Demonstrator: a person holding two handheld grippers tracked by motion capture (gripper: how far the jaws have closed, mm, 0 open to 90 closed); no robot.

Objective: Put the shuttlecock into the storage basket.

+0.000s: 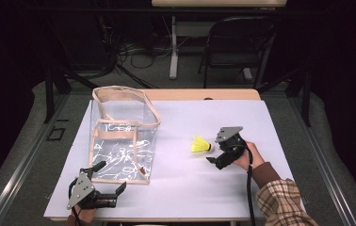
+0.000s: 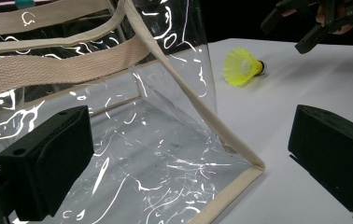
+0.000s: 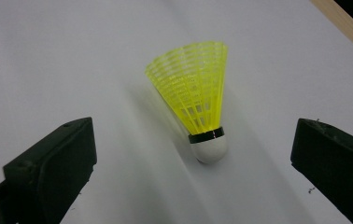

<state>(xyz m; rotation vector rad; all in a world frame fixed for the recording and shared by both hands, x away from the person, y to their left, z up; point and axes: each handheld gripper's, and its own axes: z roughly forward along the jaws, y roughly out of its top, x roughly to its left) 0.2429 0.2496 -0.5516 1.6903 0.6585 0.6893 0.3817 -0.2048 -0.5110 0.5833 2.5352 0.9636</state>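
Note:
A yellow shuttlecock (image 1: 200, 145) with a white cork lies on its side on the white table cover (image 1: 190, 193), right of centre. My right gripper (image 1: 215, 151) is open just to its right, cork end toward it. In the right gripper view the shuttlecock (image 3: 198, 102) lies between and slightly beyond the wide jaws of that gripper (image 3: 193, 172), untouched. A clear plastic tote bag (image 1: 122, 141) with beige trim and handles stands at the left. My left gripper (image 1: 111, 176) is open at the bag's near corner (image 2: 254, 168), its jaws either side of that corner without touching it. The shuttlecock (image 2: 242, 66) and right gripper (image 2: 293, 28) appear beyond.
The table's wooden far edge (image 1: 199, 94) shows past the white cover. Behind it stand a dark folding chair (image 1: 237, 42), a white table leg (image 1: 173, 47) and floor cables (image 1: 133, 52). Open white surface lies between bag and shuttlecock.

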